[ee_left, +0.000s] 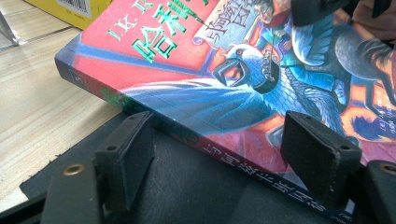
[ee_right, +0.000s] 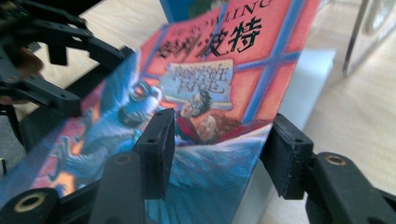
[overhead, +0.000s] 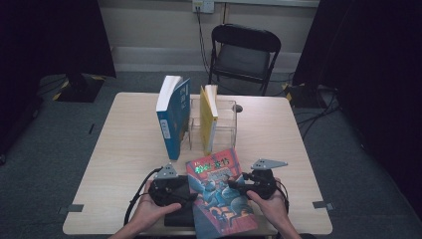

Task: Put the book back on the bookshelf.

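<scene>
A red and blue illustrated book (overhead: pixel 221 194) lies slanted at the table's front edge, partly over a flat black thing (overhead: pixel 179 219). My left gripper (overhead: pixel 191 195) holds the book's spine side. In the left gripper view its jaws (ee_left: pixel 219 144) straddle the spine of the book (ee_left: pixel 187 60), one pad (ee_left: pixel 317 149) on the cover and the other pad (ee_left: pixel 128 149) at the spine's lower edge over the black thing (ee_left: pixel 187 186). My right gripper (overhead: pixel 231 183) is at the opposite page side. Its jaws (ee_right: pixel 219 149) stand apart around the book (ee_right: pixel 210 60), one over the cover and one beyond the page edge.
A blue book (overhead: pixel 173 117) stands upright mid-table. Beside it a yellow book (overhead: pixel 209 119) stands in a clear plastic holder (overhead: pixel 226 117). A black folding chair (overhead: pixel 244 52) is behind the wooden table (overhead: pixel 124 149). Cables trail on the floor at the right.
</scene>
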`<state>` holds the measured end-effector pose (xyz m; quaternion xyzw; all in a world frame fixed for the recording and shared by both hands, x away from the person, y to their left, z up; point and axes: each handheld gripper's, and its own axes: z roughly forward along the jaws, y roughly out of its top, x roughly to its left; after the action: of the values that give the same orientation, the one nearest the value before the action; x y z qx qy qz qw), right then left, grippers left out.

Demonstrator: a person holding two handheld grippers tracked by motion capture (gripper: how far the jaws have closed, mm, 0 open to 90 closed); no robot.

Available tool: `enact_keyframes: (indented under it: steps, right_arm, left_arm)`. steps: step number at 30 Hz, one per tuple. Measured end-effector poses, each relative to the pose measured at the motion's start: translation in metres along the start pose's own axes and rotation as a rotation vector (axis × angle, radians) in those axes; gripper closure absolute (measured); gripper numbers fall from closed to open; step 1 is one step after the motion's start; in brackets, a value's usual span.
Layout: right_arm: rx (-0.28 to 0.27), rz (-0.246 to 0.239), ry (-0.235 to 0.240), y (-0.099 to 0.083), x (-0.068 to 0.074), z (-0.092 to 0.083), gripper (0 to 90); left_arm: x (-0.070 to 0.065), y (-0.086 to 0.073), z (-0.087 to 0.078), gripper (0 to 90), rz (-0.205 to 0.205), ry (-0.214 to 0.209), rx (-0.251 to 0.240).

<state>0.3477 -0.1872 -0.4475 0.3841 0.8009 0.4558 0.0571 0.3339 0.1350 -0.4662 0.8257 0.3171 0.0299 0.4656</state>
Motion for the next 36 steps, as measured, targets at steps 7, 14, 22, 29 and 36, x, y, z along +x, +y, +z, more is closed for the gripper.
enact_keyframes:
  steps: [7, 14, 22, 29, 36]
  right_arm:
    - [0.020, 0.032, 0.046, 0.007, -0.007, 0.013, 35.9]
    - [0.041, 0.019, 0.050, 0.021, -0.011, 0.030, 42.2]
    - [0.072, 0.026, 0.172, 0.015, -0.011, 0.019, 56.2]
    - [0.079, 0.035, 0.191, 0.023, -0.011, 0.035, 53.7]
    - [0.052, 0.032, 0.242, 0.024, -0.012, 0.026, 79.2]
  left_arm:
    - [0.000, 0.001, 0.002, 25.3, 0.000, -0.006, -0.005]
    - [0.000, 0.000, 0.002, 25.3, 0.003, -0.003, -0.008]
    - [0.000, -0.001, 0.002, 25.2, 0.007, -0.001, -0.012]
    - [0.001, 0.000, 0.004, 24.1, 0.001, 0.011, -0.025]
    - [0.002, 0.000, 0.004, 24.1, 0.001, 0.010, -0.025]
